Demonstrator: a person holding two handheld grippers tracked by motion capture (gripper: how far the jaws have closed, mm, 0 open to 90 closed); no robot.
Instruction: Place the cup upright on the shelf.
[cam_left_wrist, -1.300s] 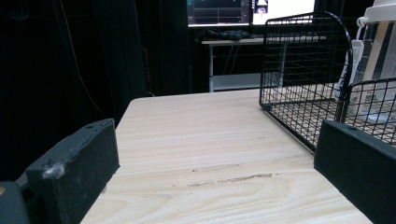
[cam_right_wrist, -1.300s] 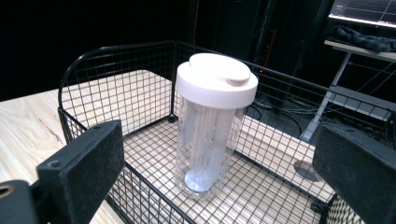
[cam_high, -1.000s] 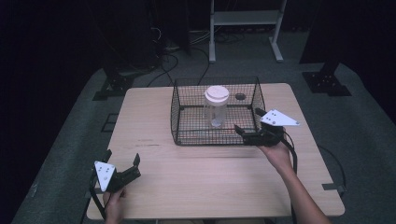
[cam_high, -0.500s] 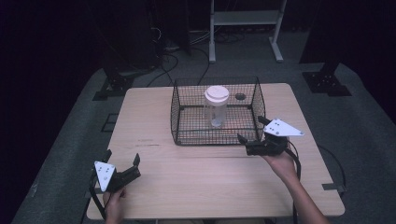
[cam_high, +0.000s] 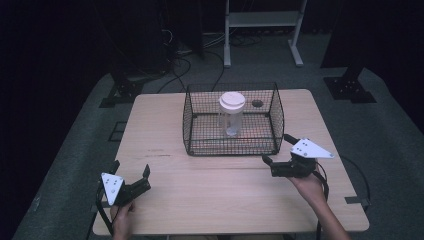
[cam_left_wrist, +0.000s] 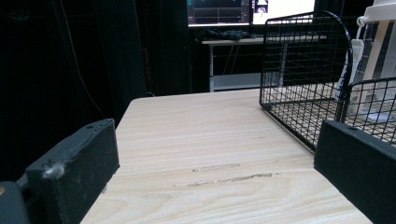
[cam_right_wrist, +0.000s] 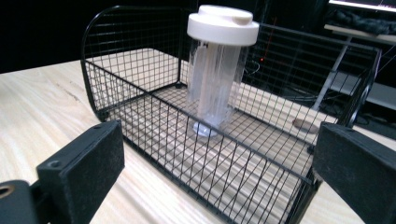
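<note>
Your right gripper (cam_high: 276, 162) has backed away from the basket (cam_high: 233, 145), jaws apart and empty. The bottle (cam_high: 232, 114) stands upright inside, ahead of it; your left gripper (cam_high: 131, 176), also spread, sits farther off.

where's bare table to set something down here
Most of the pale wooden table is bare: the wide strip left of the black wire basket, and the front span between the left tongs and right tongs. The basket holds a clear white-lidded jar; its right side is narrower.
</note>
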